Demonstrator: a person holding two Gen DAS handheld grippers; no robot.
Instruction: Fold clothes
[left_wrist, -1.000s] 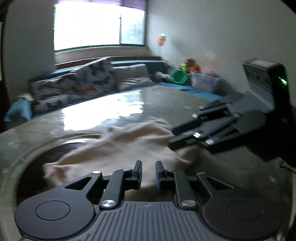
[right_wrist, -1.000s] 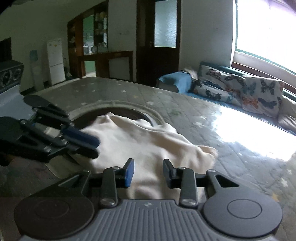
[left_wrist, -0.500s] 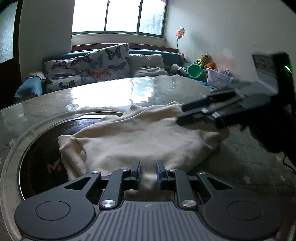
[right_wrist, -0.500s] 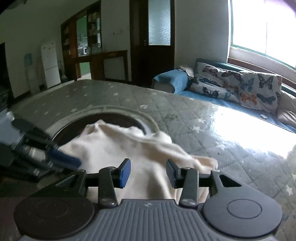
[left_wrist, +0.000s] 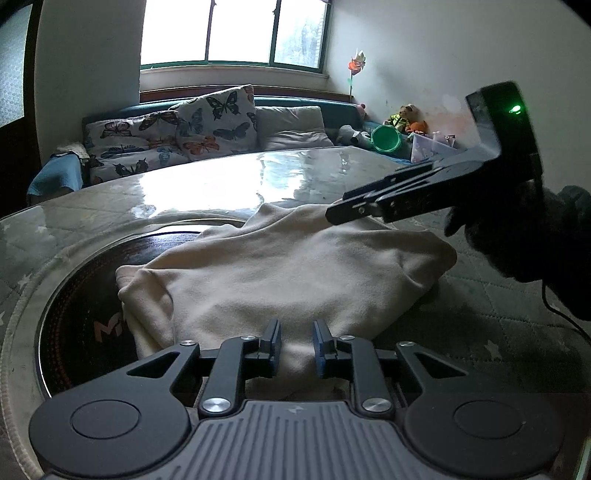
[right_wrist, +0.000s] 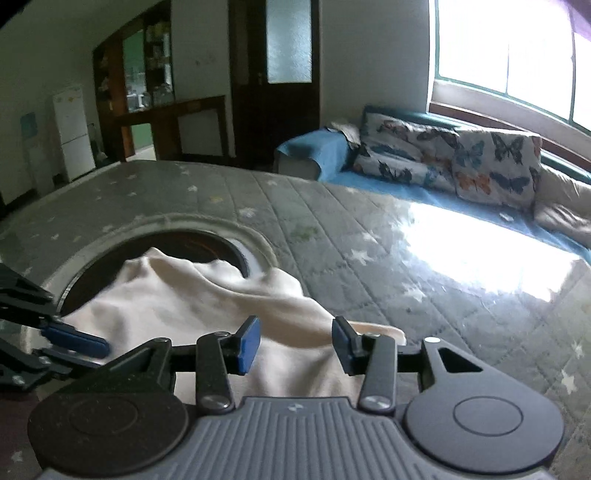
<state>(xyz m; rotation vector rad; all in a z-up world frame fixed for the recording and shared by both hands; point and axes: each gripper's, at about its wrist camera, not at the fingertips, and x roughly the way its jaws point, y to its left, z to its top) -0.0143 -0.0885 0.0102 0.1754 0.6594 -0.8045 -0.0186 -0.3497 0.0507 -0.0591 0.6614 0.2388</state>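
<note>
A cream garment (left_wrist: 295, 266) lies bunched and partly folded on the table, its left side draped over a dark round inset (left_wrist: 81, 295). My left gripper (left_wrist: 295, 349) is open at the garment's near edge, with cloth lying below the narrow gap between its blue pads and nothing pinched. My right gripper (left_wrist: 334, 216) hovers above the garment's far right part, held by a dark-gloved hand (left_wrist: 517, 236). In the right wrist view my right gripper (right_wrist: 297, 345) stands wide open over the cream garment (right_wrist: 192, 306), with nothing gripped. The left gripper (right_wrist: 74, 343) enters from the left edge.
The table (right_wrist: 332, 221) has a glossy star-patterned quilted top with strong window glare. Beyond it is a sofa with butterfly cushions (left_wrist: 214, 122). Toys and a green bucket (left_wrist: 386, 136) sit by the right wall. A white fridge (right_wrist: 74, 129) and a dark door stand in the far room.
The right gripper has risen off the garment and its fingers have spread a little wider. The left gripper's view has steadied and drawn back slightly. The garment has settled flat.
</note>
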